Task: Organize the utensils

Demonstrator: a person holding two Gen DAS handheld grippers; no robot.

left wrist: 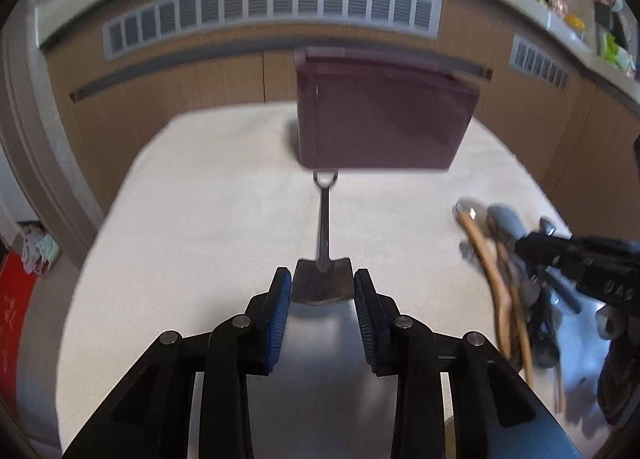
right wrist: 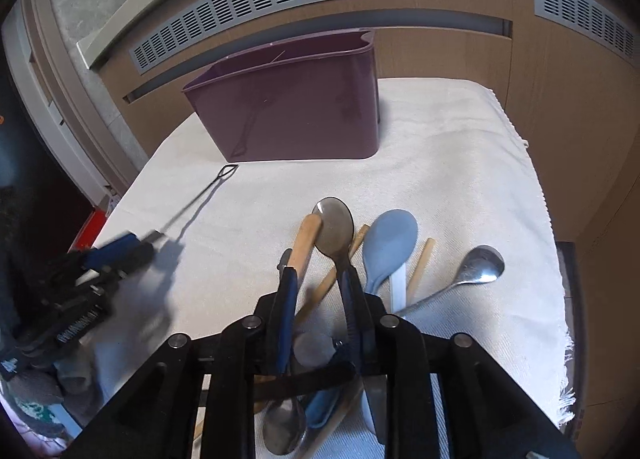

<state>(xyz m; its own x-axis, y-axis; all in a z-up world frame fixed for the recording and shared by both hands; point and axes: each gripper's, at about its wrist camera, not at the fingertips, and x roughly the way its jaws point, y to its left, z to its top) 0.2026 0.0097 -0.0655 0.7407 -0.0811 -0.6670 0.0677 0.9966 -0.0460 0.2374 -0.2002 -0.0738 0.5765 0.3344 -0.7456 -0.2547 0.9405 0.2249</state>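
The left gripper (left wrist: 322, 283) grasps a small dark metal shovel-shaped utensil (left wrist: 323, 277) by its flat blade; the blue ribbed pads (left wrist: 280, 299) press on both blade edges. The thin handle extends straight forward from the jaws and ends in a loop just in front of the maroon rectangular plastic utensil bin (left wrist: 380, 119). The right wrist view shows the same handle reaching from the left gripper (right wrist: 148, 241) toward the bin's (right wrist: 288, 107) lower left corner, with the loop near the wall; whether it touches cannot be determined.

The right gripper (right wrist: 320, 279) stands partly open over a pile of utensils on the white woven cloth (right wrist: 460, 163). Between its jaws lie a light wooden handle (right wrist: 306, 243) and the neck of a grey metal spoon (right wrist: 334, 225), bowl pointing forward. The pads lie close beside these items; whether they grip cannot be told. Just to the right of the jaws lie a pale blue plastic spoon (right wrist: 390, 245), then a polished steel spoon (right wrist: 480, 265) further right. Wooden chopsticks (right wrist: 420, 263) lie among them.

The bin stands upright on the cloth, well forward of both grippers.
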